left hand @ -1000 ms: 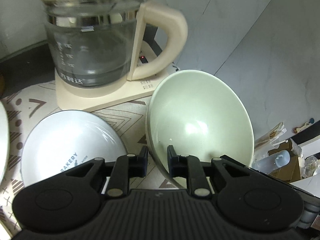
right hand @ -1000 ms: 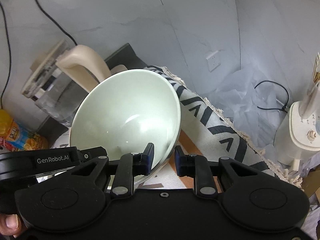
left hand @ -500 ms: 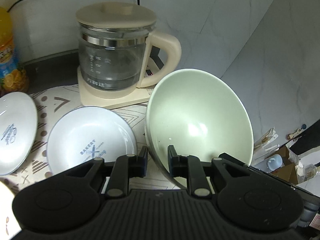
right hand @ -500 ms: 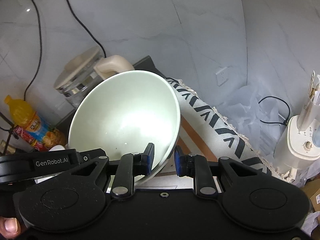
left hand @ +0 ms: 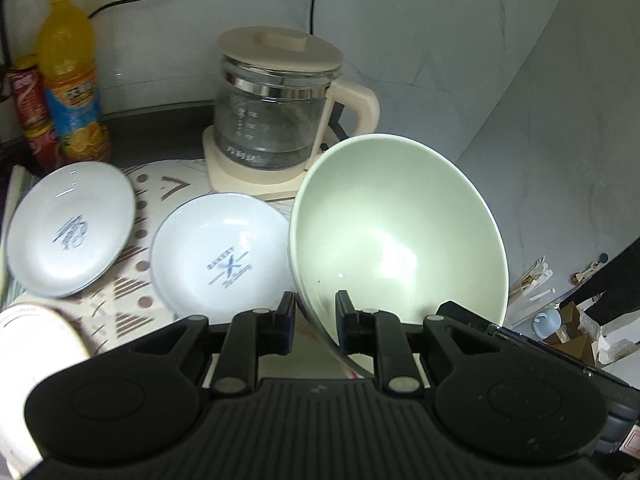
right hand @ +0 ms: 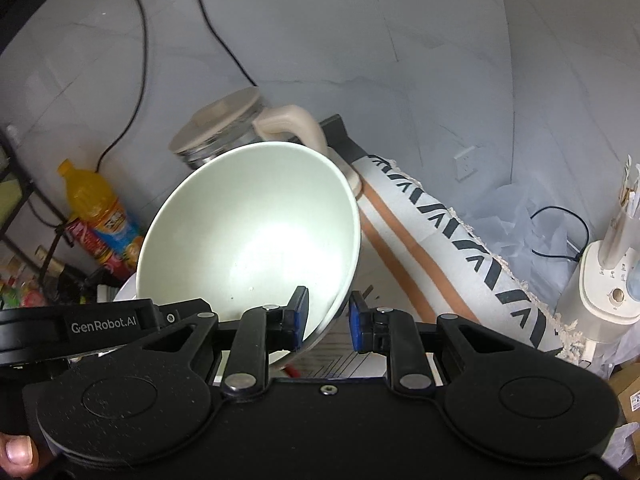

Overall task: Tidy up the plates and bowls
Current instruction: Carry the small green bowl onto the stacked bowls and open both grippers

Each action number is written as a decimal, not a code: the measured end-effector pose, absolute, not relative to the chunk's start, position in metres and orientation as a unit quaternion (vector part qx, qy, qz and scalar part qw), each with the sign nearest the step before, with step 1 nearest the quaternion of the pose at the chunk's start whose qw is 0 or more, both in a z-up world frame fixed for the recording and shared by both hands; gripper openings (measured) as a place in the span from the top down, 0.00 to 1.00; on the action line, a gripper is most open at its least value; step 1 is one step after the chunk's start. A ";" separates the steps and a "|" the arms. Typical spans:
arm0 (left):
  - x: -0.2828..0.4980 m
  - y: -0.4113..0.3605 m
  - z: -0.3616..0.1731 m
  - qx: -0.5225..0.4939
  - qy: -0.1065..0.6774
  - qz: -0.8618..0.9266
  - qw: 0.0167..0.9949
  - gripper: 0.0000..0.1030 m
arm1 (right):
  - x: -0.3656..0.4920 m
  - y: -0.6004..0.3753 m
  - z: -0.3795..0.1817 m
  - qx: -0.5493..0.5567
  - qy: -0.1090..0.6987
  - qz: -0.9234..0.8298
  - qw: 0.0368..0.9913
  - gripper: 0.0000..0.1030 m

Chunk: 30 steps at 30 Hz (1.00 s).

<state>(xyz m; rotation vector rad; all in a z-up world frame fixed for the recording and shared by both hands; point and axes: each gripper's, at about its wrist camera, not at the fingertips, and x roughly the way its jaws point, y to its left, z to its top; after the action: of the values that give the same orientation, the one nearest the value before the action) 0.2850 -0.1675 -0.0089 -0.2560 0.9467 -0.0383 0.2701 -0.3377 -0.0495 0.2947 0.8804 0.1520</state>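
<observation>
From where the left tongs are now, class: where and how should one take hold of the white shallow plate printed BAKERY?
Grip the white shallow BAKERY plate by its near rim, coming low from the front. It lies flat on the patterned cloth, so only the raised edge offers purchase, one finger above and one beneath. The tilted pale green bowl crowds its right side.

Glossy glazed green bowl (left hand: 396, 236), glass kettle (left hand: 276, 116), matt black plastic gripper (left hand: 314, 316)
</observation>
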 end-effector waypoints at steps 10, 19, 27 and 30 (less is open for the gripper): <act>0.235 -0.146 0.003 -0.128 0.455 0.014 0.881 0.82 | 0.235 -0.314 -0.039 0.124 0.424 0.114 0.890 0.79; 0.204 -0.129 -0.008 -0.138 0.468 0.035 0.872 0.82 | 0.212 -0.294 -0.051 0.110 0.440 0.137 0.881 0.79; 0.194 -0.128 -0.025 -0.147 0.488 0.039 0.860 0.82 | 0.201 -0.291 -0.067 0.112 0.465 0.135 0.867 0.79; 0.195 -0.127 -0.033 -0.153 0.498 0.040 0.853 0.81 | 0.199 -0.290 -0.071 0.105 0.473 0.133 0.864 0.79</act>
<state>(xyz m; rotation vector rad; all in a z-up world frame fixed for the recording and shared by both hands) 0.1948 -0.1270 -0.0330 -0.3226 1.0471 0.0840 0.1991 -0.2896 -0.0713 0.2201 0.9923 0.2788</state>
